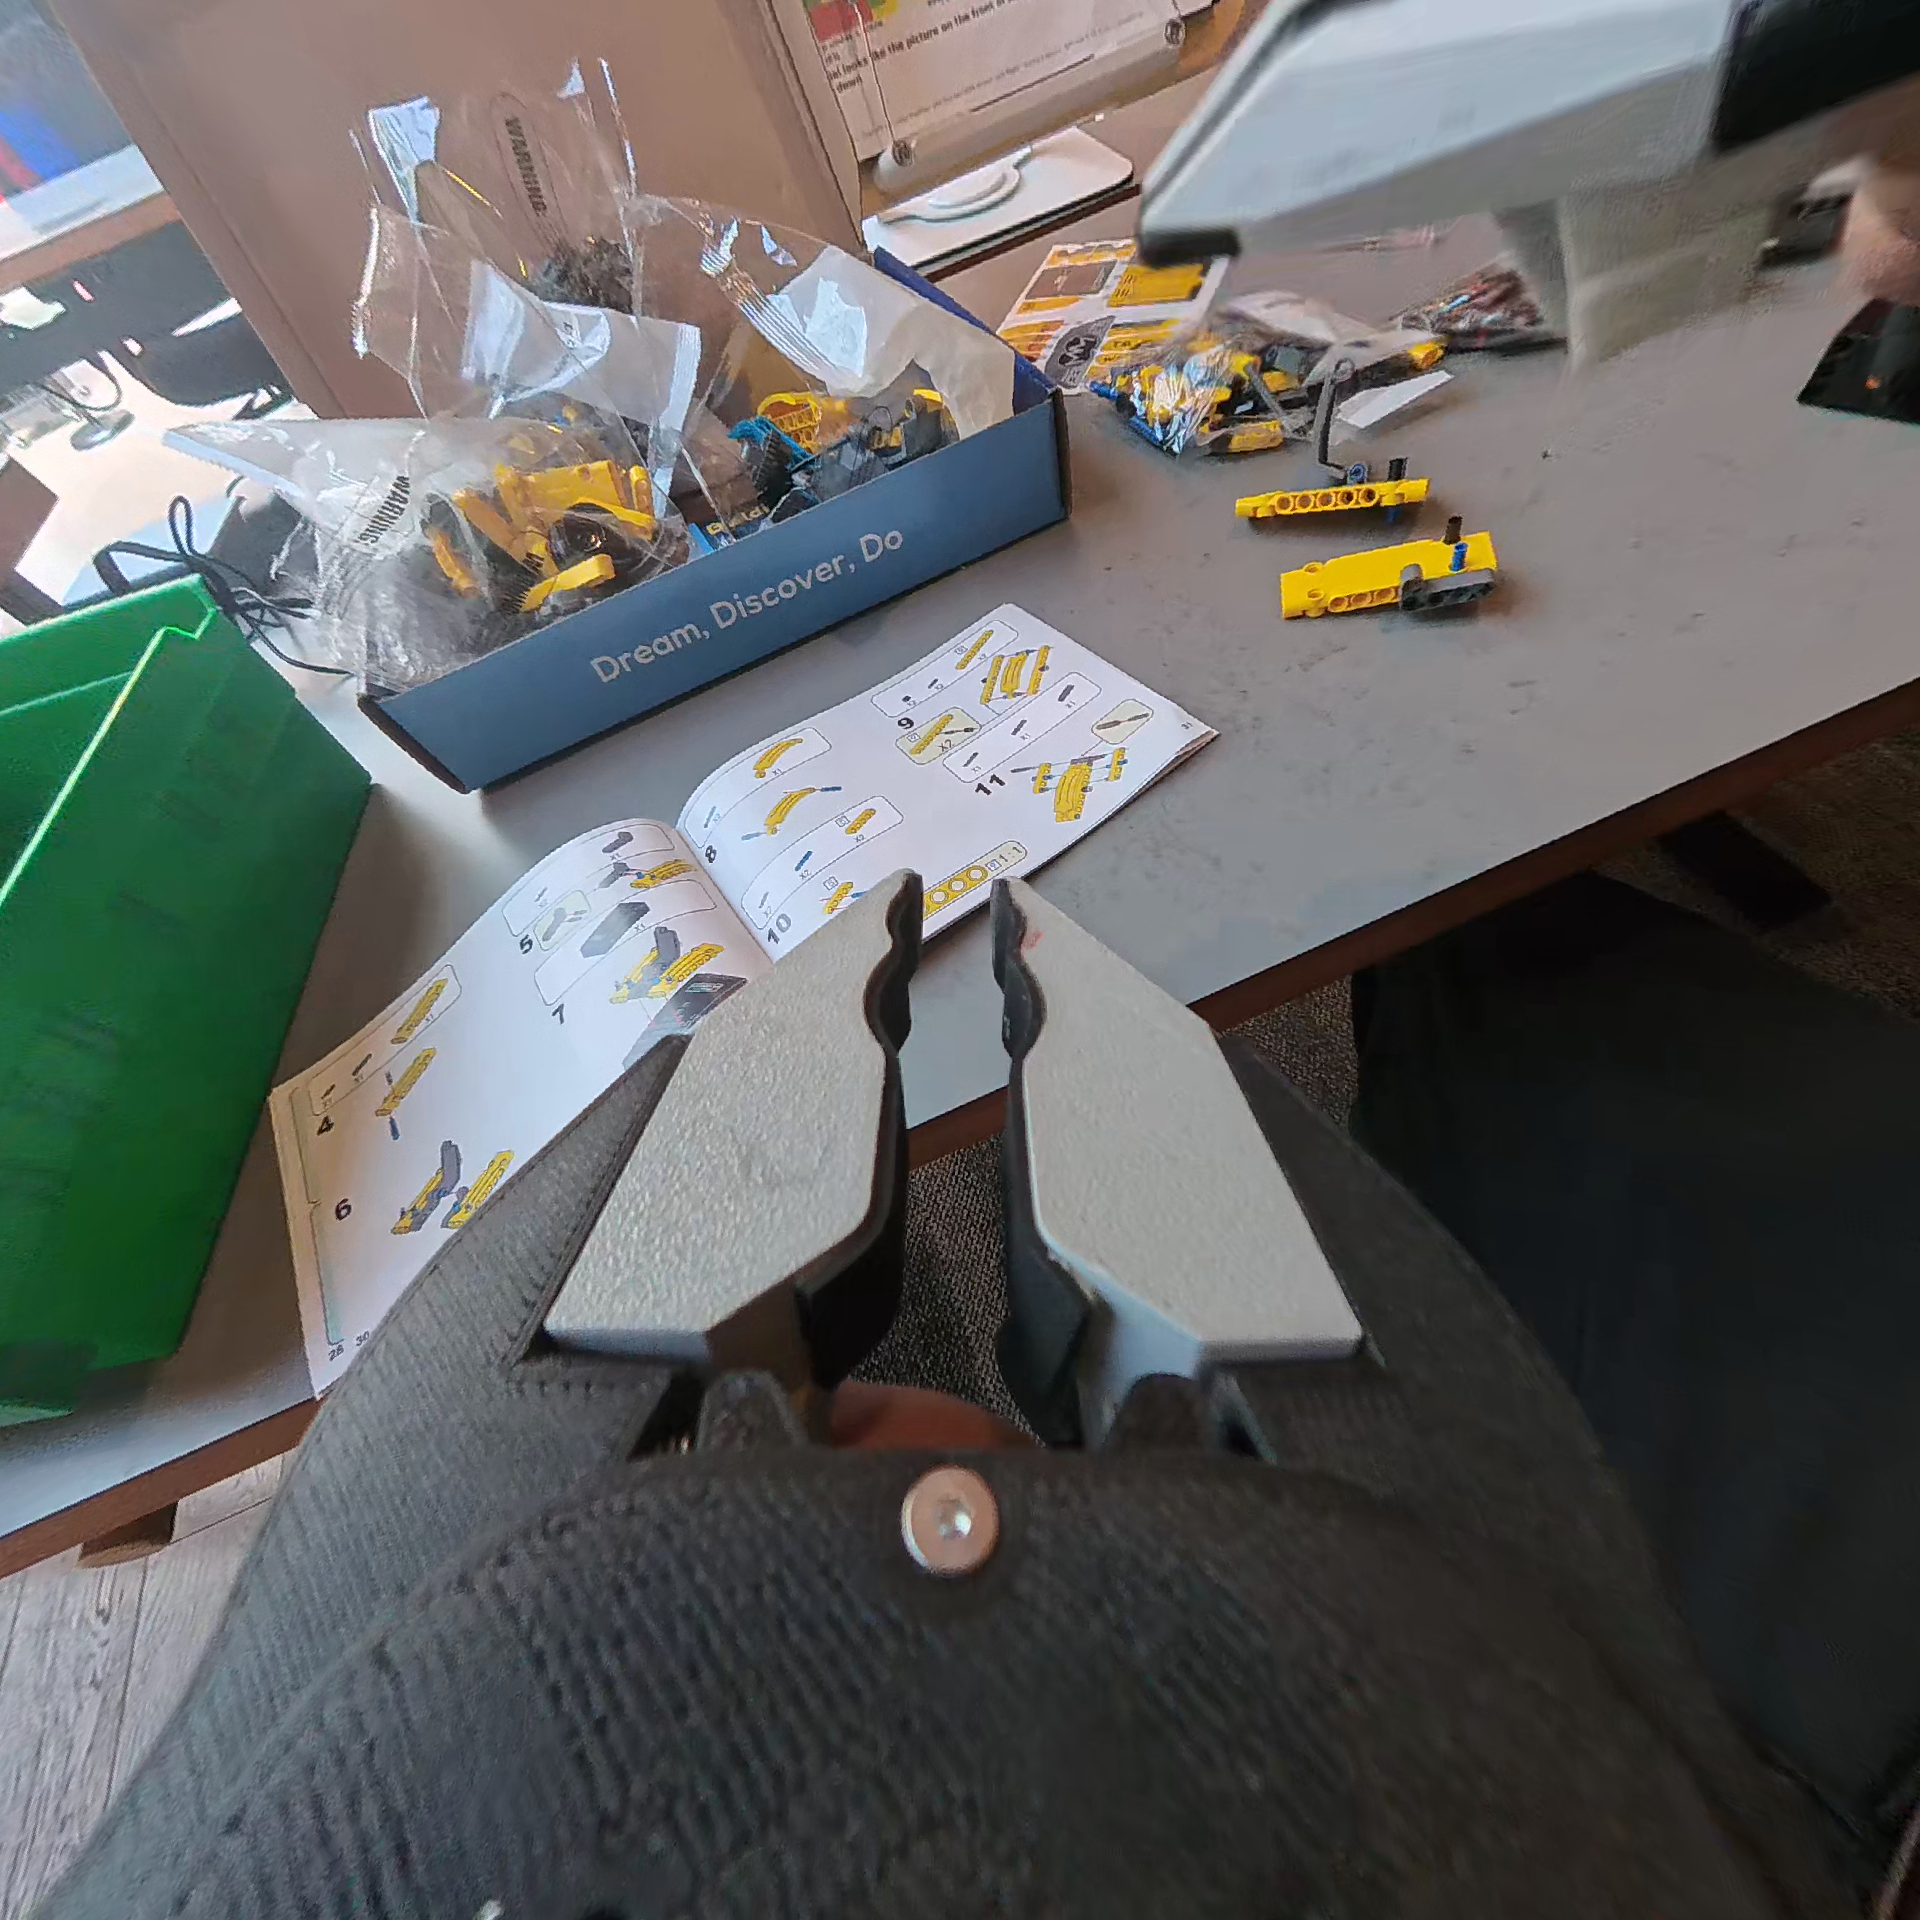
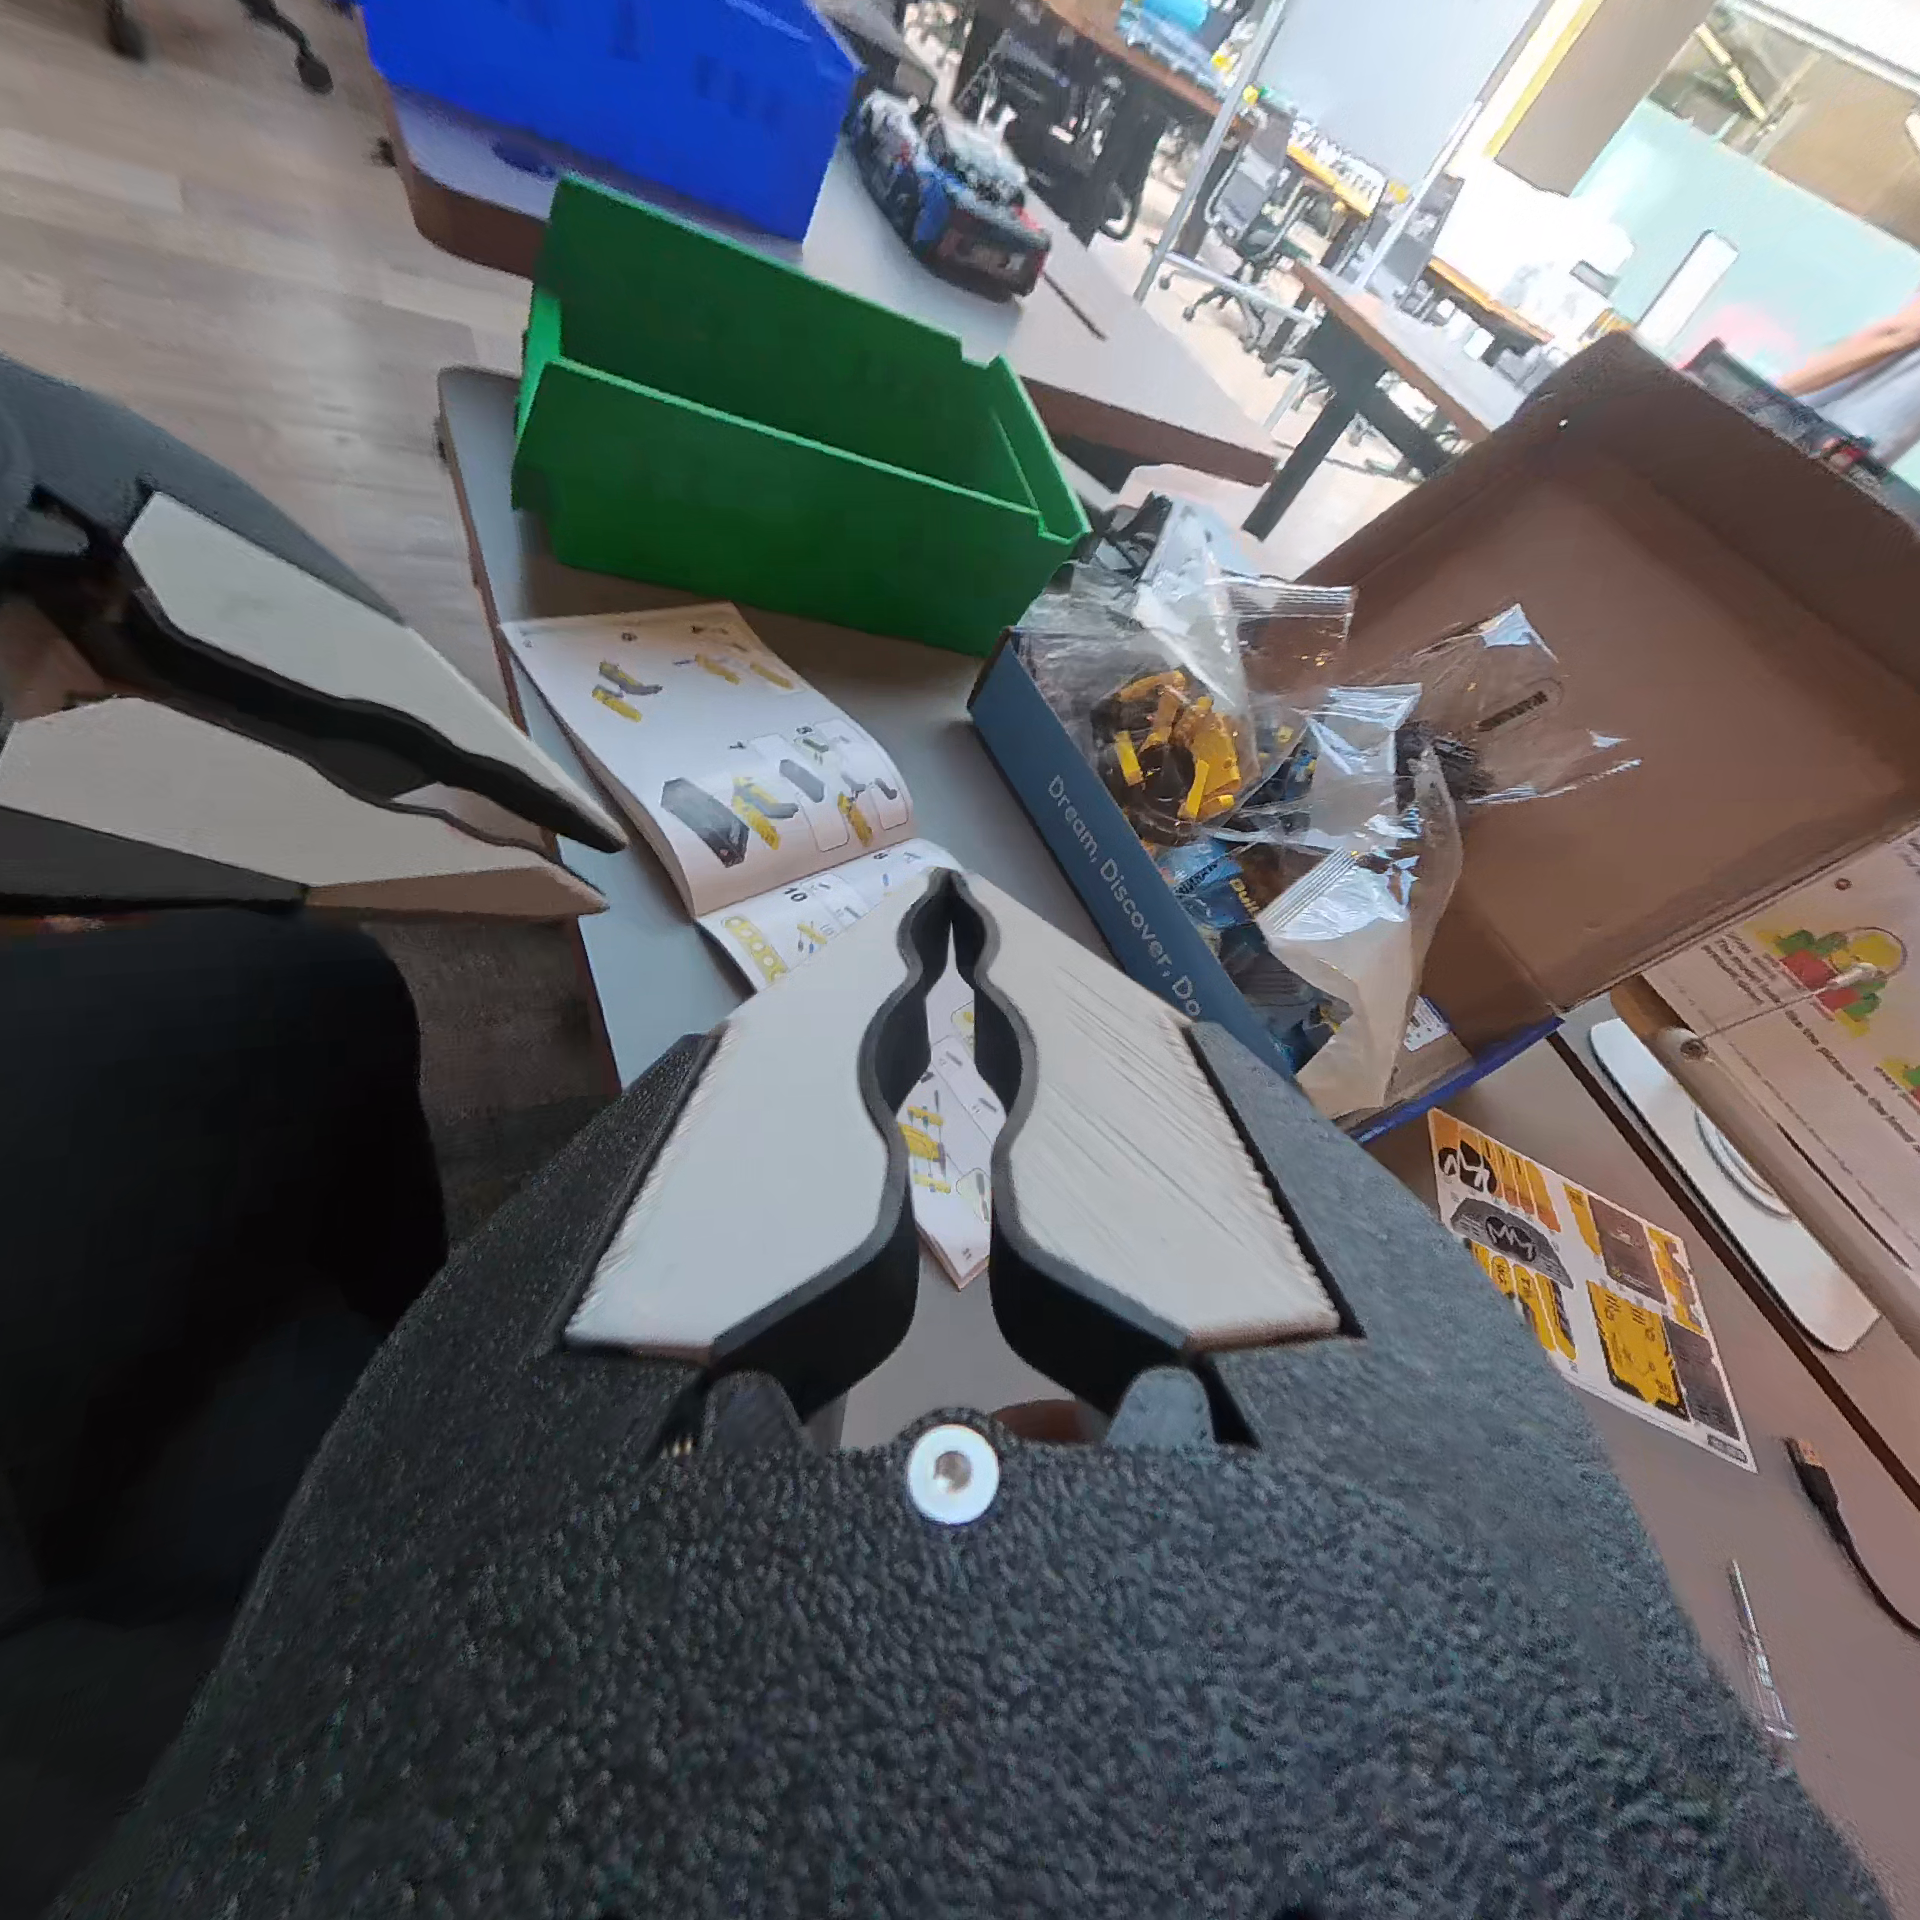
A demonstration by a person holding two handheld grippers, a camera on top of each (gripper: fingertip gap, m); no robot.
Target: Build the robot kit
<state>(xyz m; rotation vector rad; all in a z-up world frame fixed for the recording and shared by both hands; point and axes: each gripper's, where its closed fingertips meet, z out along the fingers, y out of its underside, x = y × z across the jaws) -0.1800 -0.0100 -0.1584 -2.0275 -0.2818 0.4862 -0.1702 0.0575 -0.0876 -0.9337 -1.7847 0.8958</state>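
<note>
My left gripper (image 1: 956, 899) hovers over the near edge of the grey table (image 1: 1455, 727), its jaws a narrow gap apart and empty, just above an open instruction booklet (image 1: 914, 769). My right gripper (image 2: 948, 883) is shut and empty, with its tips touching above the same booklet (image 2: 707, 748). It also shows blurred in the left wrist view (image 1: 1184, 244) at the top right, above a bag of parts (image 1: 1226, 384). Two small yellow beam assemblies (image 1: 1335, 501) (image 1: 1382, 587) lie on the table. A blue box (image 1: 727, 644) holds clear bags of yellow and black parts (image 1: 540, 520).
A green bin (image 1: 156, 935) stands left of the booklet. A brown cardboard lid (image 2: 1662, 675) rises behind the blue box (image 2: 1101, 862). A sticker sheet (image 2: 1590, 1278) lies to the right. A blue bin (image 2: 623, 94) sits on a farther table. A dark-clothed leg (image 1: 1610, 1247) is below the table edge. The grippers' ends are close to 10 cm from one another.
</note>
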